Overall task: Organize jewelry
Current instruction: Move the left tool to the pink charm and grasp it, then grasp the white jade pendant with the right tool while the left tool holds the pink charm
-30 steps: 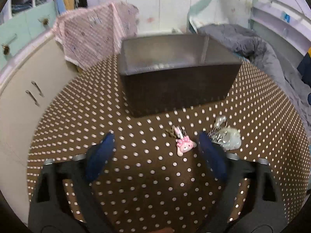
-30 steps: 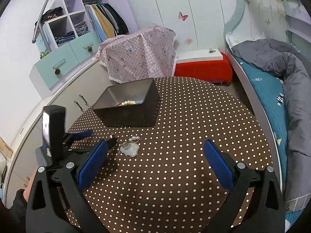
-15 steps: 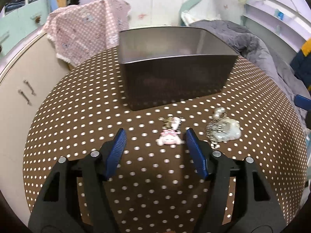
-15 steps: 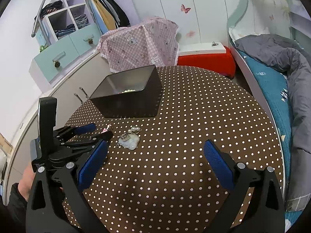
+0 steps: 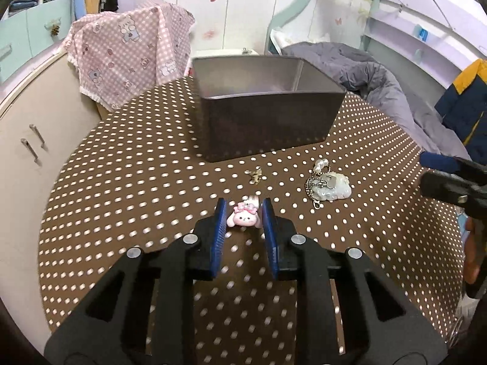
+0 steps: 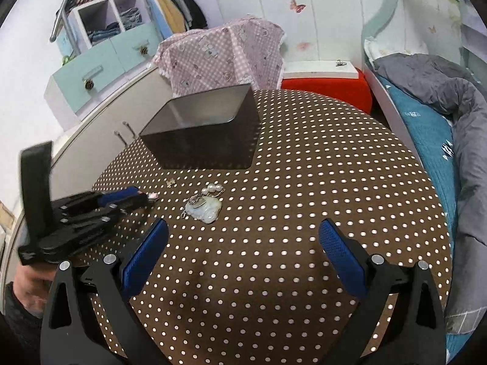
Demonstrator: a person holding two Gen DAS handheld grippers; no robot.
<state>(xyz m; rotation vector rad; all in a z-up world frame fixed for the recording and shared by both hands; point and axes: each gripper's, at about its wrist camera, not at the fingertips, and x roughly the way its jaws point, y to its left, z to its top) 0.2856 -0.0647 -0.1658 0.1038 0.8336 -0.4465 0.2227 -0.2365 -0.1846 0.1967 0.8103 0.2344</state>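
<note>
1. Jewelry lies on the dotted table (image 5: 121, 182) in front of the dark box (image 5: 268, 121); none of these three pieces is boxed.
2. Between the blue pads of my left gripper (image 5: 243, 217) sits the pink bunny charm (image 5: 243, 218), clamped or very nearly so.
3. Just beyond it rests a small gold piece (image 5: 255, 175); to the right, well apart, the pale pendant (image 5: 330, 187) with chain and pearls.
4. My right gripper (image 6: 243, 249) hovers spread wide, empty, near the pendant.
5. I cannot see what the box holds; I judge three pieces remain.
</note>
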